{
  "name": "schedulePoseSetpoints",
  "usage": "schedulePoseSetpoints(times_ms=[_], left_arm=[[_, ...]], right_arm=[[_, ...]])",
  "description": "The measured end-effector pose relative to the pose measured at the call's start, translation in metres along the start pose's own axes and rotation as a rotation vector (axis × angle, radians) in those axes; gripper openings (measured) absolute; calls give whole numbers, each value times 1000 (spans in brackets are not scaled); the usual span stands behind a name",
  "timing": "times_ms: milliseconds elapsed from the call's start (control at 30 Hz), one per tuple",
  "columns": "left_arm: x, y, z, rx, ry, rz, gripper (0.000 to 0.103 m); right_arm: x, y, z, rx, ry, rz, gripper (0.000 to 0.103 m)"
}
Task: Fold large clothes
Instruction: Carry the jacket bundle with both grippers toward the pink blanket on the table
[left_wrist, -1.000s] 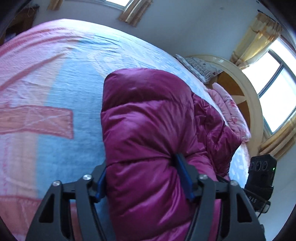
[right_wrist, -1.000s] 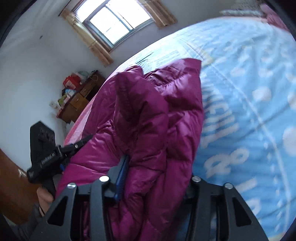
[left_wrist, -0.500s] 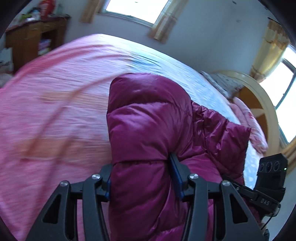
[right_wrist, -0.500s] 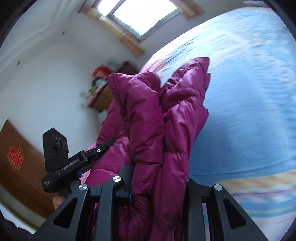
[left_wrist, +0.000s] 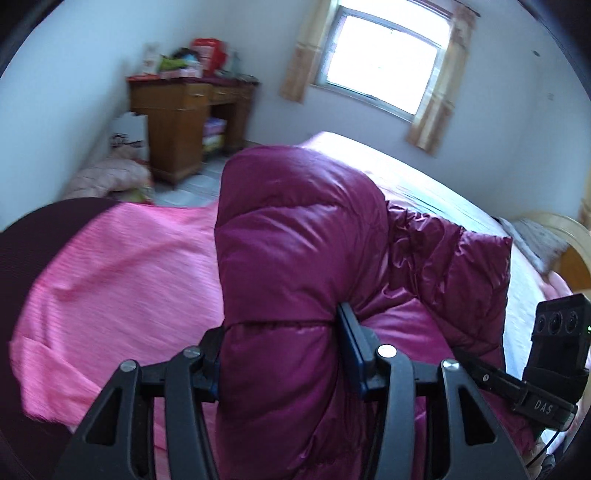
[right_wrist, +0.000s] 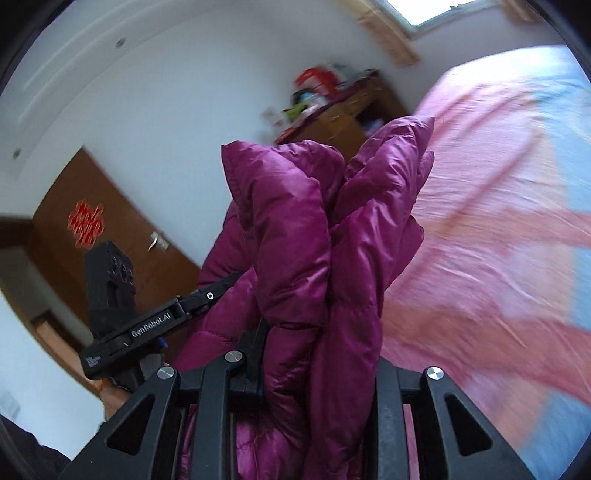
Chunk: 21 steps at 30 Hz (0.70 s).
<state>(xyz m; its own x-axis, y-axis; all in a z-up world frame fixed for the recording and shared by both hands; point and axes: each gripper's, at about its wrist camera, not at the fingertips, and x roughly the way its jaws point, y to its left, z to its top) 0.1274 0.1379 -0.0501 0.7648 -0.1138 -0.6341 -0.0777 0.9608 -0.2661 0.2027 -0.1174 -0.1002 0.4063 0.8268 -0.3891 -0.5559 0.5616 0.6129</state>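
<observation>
A magenta puffer jacket (left_wrist: 295, 240), folded into a thick bundle, hangs in the air over the bed. My left gripper (left_wrist: 280, 343) is shut on one quilted fold, its blue pads pressing into both sides. In the right wrist view the same jacket (right_wrist: 295, 221) rises in two puffy layers, and my right gripper (right_wrist: 317, 354) is shut on them; its right finger is hidden behind the fabric. Each gripper shows in the other's view: the right gripper (left_wrist: 546, 362) at the jacket's right end, the left gripper (right_wrist: 122, 317) at its left end, with a hand under it.
The bed (left_wrist: 110, 277) has a pink and blue cover (right_wrist: 480, 221). A cluttered wooden desk (left_wrist: 184, 122) stands by the window (left_wrist: 384, 74). A pillow (left_wrist: 535, 240) lies by the headboard (left_wrist: 569, 236). A pink bundle (left_wrist: 107, 177) lies on the floor. A brown door (right_wrist: 92, 229) is at left.
Both grippers have swung sideways with the jacket, from over the blue part of the bed toward its pink end and the desk. Both grips have tightened a little on the fabric.
</observation>
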Motion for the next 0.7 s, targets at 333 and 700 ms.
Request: schedulePoseSetpoints(times_ms=[333,700], left_arm=[[57,67,1,-103,49,148,55],[85,97,2,-159,104,98,76]], right_arm=[[102,-51,-5,152,62,38,26],[87,-35,1,88,90,-80,42]])
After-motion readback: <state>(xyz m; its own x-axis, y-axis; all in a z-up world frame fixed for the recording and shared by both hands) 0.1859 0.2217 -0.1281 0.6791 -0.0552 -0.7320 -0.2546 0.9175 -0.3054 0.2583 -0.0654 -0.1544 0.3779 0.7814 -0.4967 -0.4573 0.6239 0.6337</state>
